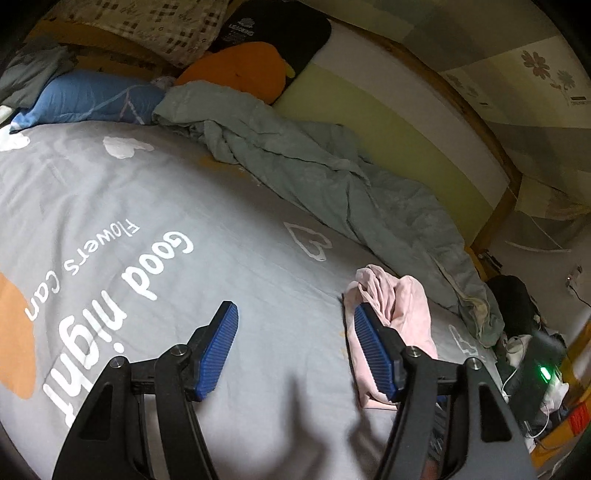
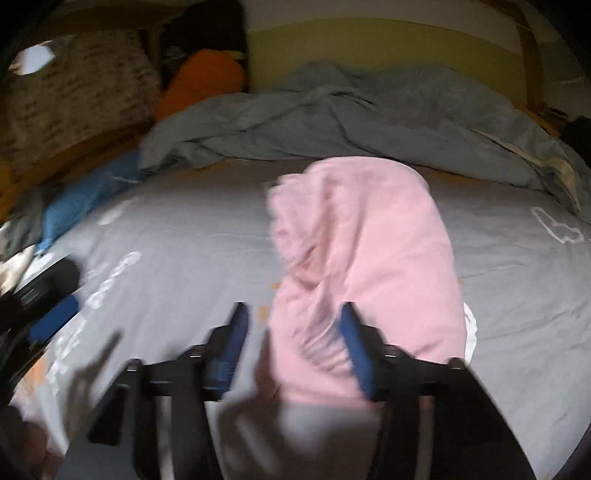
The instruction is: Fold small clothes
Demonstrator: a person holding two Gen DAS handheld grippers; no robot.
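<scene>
A small pink garment (image 1: 410, 302) lies bunched on the grey "Good night" bed sheet (image 1: 147, 184). In the left wrist view it sits just behind the right finger of my left gripper (image 1: 295, 308). That gripper hangs open over bare sheet with nothing between its blue pads. In the blurred right wrist view the pink garment (image 2: 369, 240) fills the middle as a long rumpled heap. Its near end reaches in between the fingers of my right gripper (image 2: 293, 306). The jaws stand apart and the left pad is clear of the cloth. My left gripper's blue pad (image 2: 55, 317) shows at the left edge.
A crumpled grey-green quilt (image 1: 332, 177) runs along the far side of the bed. An orange plush (image 1: 236, 66), a blue pillow (image 1: 85, 96) and a plaid pillow (image 1: 155, 22) lie at the head. Past the wooden bed frame (image 1: 495, 147), clutter with a green light (image 1: 545, 373) sits beside the bed.
</scene>
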